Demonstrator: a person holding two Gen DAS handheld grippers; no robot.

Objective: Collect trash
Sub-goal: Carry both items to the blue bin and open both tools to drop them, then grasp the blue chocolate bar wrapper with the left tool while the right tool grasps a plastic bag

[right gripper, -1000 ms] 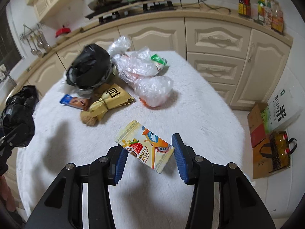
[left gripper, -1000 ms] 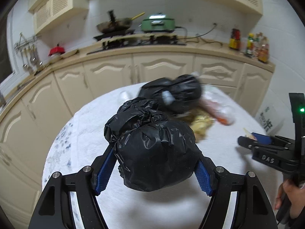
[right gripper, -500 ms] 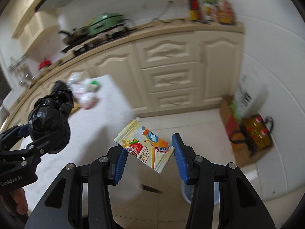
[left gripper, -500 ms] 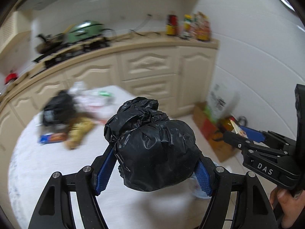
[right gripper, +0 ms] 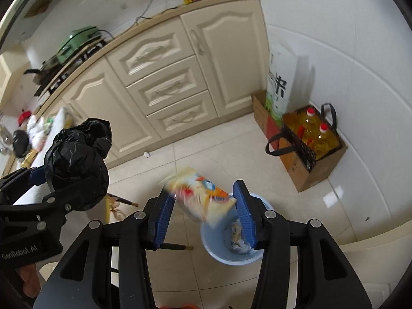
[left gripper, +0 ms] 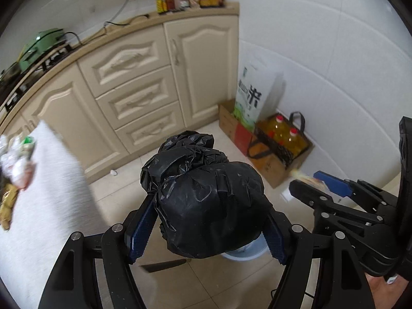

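My left gripper (left gripper: 206,226) is shut on a knotted black trash bag (left gripper: 206,200) and holds it above the floor; it also shows in the right wrist view (right gripper: 77,162). My right gripper (right gripper: 203,216) stands open over a light blue bin (right gripper: 226,252) that holds some crumpled trash. A colourful jelly packet (right gripper: 200,195) is blurred between the wide jaws, tilted and seemingly loose above the bin. In the left wrist view the bin's rim (left gripper: 242,253) peeks from under the bag, and the right gripper (left gripper: 316,182) is at the right.
The white-clothed table (left gripper: 38,206) with more trash (left gripper: 15,159) is at the left. Cream cabinets (right gripper: 167,82) run along the back. A cardboard box with oil bottles (right gripper: 314,139) and a rice bag (right gripper: 278,87) stand by the tiled wall.
Both grippers have swung right from the table to over the floor bin. The right jaws have widened and the jelly packet has come loose, blurred. The left still holds the black bag.
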